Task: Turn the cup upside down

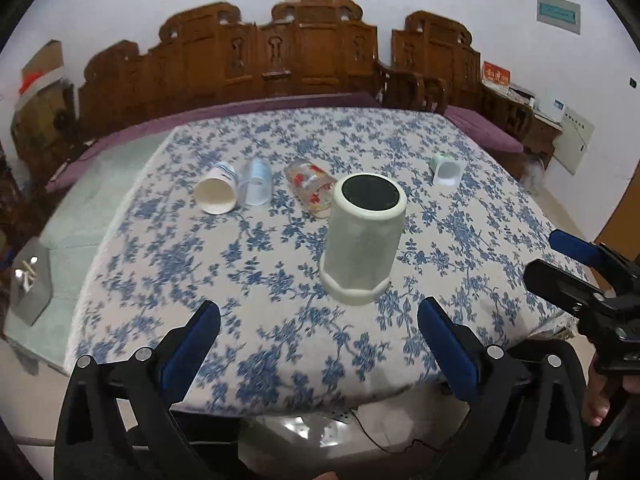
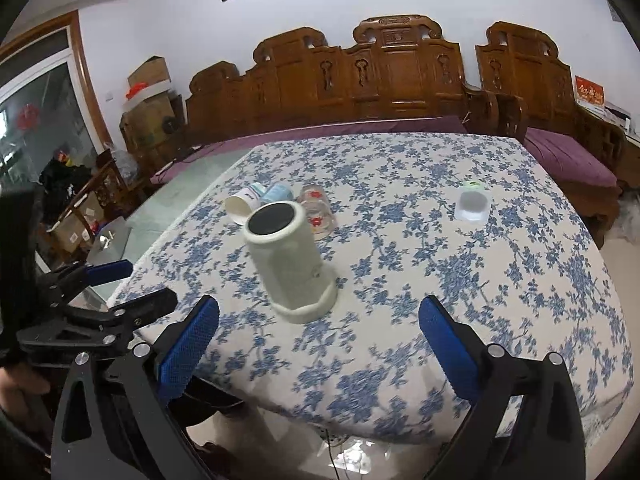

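A tall pale cup [image 1: 362, 240] stands on the floral tablecloth with a dark flat end facing up and a flared rim against the cloth; it also shows in the right wrist view [image 2: 290, 260]. My left gripper [image 1: 320, 320] is open and empty, just short of the cup near the table's front edge. My right gripper [image 2: 320, 320] is open and empty, to the right of the cup and short of it. The right gripper also shows at the right edge of the left wrist view [image 1: 576, 264].
A paper cup [image 1: 216, 194], a bluish plastic cup [image 1: 256, 184] and a glass with red print [image 1: 312, 190] lie on their sides behind the tall cup. A small pale green cup [image 1: 446, 170] lies at the far right. Carved wooden benches [image 1: 280, 60] stand behind the table [image 1: 280, 360].
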Available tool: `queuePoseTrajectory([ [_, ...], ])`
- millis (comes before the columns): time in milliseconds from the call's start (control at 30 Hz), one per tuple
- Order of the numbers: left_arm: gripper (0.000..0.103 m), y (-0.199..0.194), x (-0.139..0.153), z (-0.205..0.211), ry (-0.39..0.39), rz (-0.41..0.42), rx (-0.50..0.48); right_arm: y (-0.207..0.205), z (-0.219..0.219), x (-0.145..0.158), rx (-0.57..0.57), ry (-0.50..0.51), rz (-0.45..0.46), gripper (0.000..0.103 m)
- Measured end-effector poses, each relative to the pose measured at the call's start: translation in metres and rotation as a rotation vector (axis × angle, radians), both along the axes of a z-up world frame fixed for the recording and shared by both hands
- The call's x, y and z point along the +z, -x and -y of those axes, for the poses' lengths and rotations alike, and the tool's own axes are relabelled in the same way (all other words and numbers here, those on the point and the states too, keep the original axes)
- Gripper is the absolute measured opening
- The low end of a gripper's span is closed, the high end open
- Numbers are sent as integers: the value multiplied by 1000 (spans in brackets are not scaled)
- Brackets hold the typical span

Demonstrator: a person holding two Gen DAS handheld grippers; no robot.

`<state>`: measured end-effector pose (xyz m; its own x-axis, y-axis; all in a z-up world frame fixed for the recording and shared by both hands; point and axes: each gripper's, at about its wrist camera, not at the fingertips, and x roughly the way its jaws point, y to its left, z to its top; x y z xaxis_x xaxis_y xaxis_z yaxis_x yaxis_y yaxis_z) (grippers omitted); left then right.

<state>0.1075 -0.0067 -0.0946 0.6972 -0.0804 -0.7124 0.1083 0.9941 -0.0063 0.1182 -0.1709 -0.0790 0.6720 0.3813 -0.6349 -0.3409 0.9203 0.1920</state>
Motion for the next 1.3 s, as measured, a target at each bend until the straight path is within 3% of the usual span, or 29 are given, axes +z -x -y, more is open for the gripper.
queuePoseTrajectory([
  [700,95,101,82,-10,-9,271,67,93,2,72,-73,-31,235,101],
  [1300,95,110,88,-8,10,296,81,97,2,75,-88,-34,255,101],
])
